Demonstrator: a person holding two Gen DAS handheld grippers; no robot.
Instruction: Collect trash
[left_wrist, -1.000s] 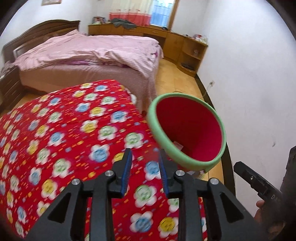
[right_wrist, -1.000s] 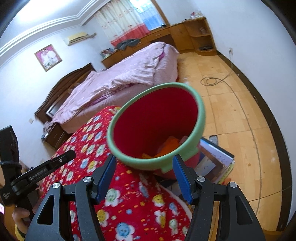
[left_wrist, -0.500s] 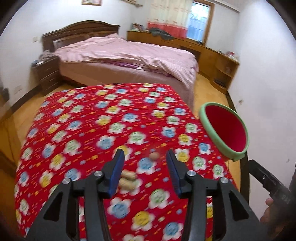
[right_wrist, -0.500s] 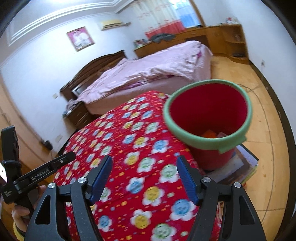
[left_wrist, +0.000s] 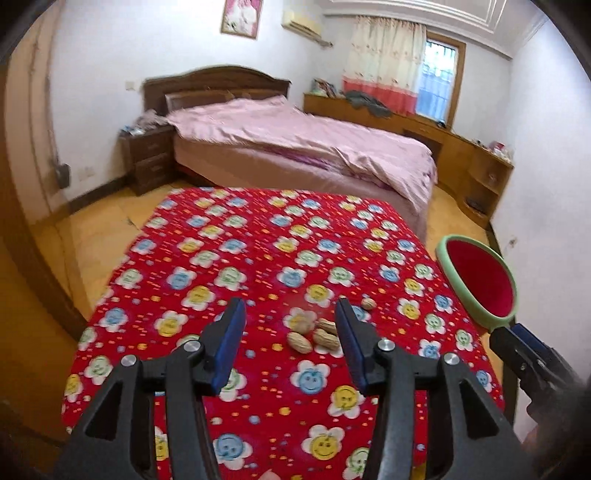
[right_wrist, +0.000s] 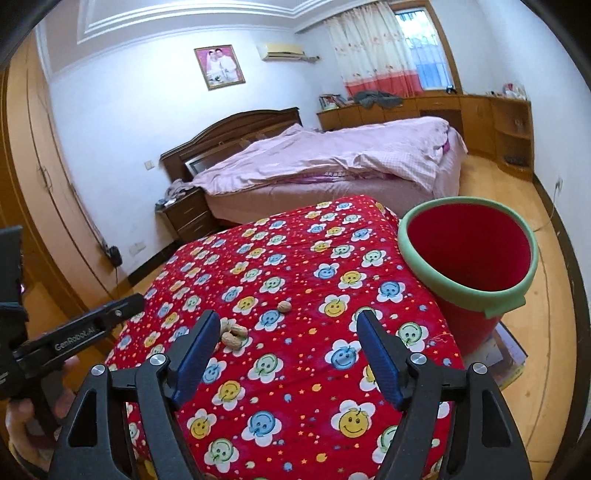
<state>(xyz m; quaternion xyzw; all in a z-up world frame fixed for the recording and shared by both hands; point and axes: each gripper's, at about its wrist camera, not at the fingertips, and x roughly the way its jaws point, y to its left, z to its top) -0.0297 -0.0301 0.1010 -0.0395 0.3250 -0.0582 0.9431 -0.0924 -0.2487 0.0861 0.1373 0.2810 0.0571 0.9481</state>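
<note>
Peanuts (left_wrist: 314, 338) clustered, pale tan shells

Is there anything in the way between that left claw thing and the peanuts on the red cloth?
Nothing visible. The left gripper hangs open above the tablecloth, and the peanuts lie in the open just ahead, near its right jaw. The bin stands off the table's right edge.

My left gripper (left_wrist: 288, 341) and right gripper (right_wrist: 284, 356) are matte black frames with triangular cut-outs, silver screws at the joints and blue ribbed pads (left_wrist: 231, 345). White "GenRobot.AI" lettering marks one arm; my bare hand (right_wrist: 26, 424) grips it.
</note>
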